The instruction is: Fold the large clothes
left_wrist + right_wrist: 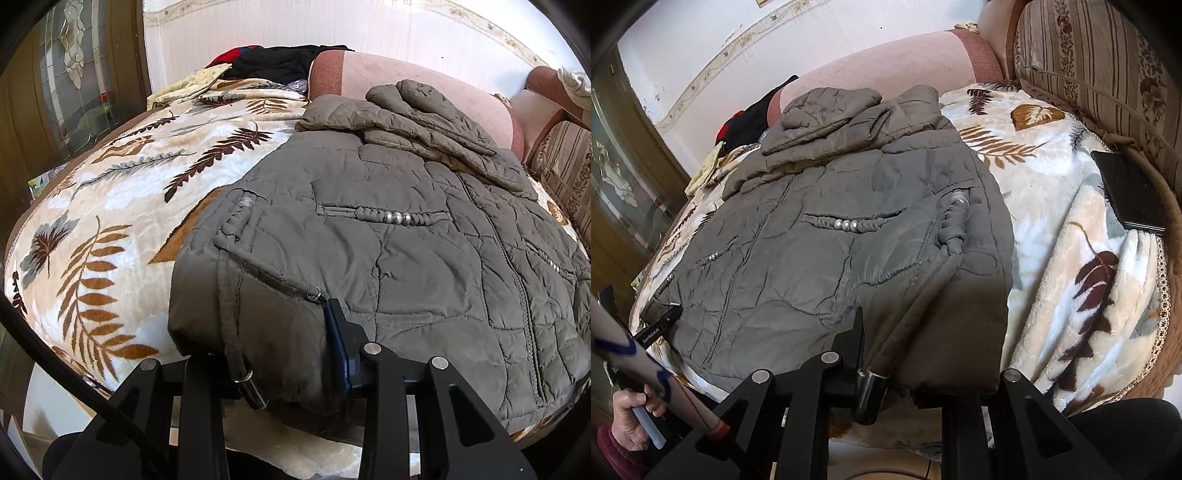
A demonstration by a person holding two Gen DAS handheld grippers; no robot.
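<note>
Hem corners of the quilted jacket (388, 229) on the leaf-print blanket (110, 206) sit pinched in your left gripper (280, 354) and right gripper (923, 354); next, carry the hem toward the hood (831, 107).

One legible mark: white "GenRobot.AI" lettering on the black left gripper (661, 325), lower left of the right wrist view.

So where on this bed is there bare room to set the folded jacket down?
Bare blanket lies left of the jacket, up to the clothes pile. A narrower strip runs between jacket and phone. The near edge, with both claws, is crowded.
</note>
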